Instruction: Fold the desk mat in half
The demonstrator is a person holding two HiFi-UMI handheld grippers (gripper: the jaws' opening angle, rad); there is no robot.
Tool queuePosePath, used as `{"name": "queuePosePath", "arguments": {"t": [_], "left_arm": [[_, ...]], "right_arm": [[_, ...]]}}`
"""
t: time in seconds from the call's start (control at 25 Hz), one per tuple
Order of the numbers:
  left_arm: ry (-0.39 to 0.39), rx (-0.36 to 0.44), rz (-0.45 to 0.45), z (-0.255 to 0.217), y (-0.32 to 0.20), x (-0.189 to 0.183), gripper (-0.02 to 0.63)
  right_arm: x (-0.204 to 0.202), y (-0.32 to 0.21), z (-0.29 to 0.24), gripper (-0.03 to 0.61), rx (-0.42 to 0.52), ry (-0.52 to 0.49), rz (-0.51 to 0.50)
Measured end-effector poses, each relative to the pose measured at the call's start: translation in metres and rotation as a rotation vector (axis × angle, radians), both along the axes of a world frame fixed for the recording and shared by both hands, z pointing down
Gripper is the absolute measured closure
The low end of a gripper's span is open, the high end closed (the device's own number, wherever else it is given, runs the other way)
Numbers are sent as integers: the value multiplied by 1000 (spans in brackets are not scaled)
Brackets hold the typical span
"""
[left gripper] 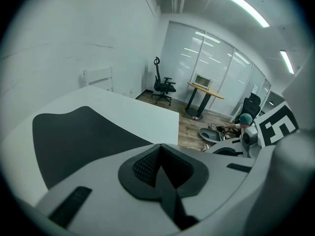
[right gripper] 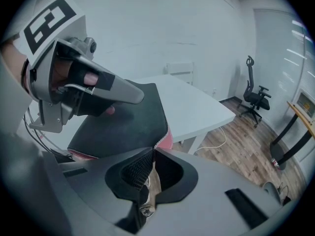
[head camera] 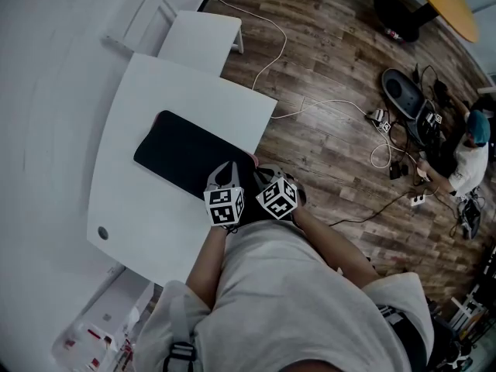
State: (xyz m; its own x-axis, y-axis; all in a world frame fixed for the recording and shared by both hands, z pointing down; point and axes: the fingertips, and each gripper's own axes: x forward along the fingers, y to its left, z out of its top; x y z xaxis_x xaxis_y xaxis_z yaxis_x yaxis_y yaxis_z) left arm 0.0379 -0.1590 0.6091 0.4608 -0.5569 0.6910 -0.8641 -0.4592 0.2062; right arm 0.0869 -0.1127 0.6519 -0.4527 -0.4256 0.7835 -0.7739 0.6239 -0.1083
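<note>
Our left gripper (left gripper: 159, 146) and right gripper (right gripper: 152, 152) both have their jaws closed on the black desk mat (head camera: 180, 155), at its edge nearest us. The mat lies on the white tabletop (head camera: 155, 84), by its right edge.

"How do the arms sit?"
"Both forearms angle inward, grippers side by side. The left gripper (left gripper: 160, 145) has its jaws pressed together; the right gripper (right gripper: 151, 151) pinches the desk mat (right gripper: 125, 124) corner."
</note>
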Motion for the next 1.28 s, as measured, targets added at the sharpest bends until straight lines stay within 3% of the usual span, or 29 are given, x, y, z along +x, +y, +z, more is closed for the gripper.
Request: {"name": "queuePosePath", "arguments": {"t": [0.72, 0.92, 1.28], "left_arm": [[84, -8, -35, 2, -16, -6, 601], [80, -8, -155, 4, -6, -6, 601], [13, 9, -430, -2, 28, -16, 601]], "right_arm": [[6, 5, 9, 528, -119, 98, -113], [8, 6, 14, 525, -175, 96, -243], [3, 4, 14, 523, -161, 50, -457]]}}
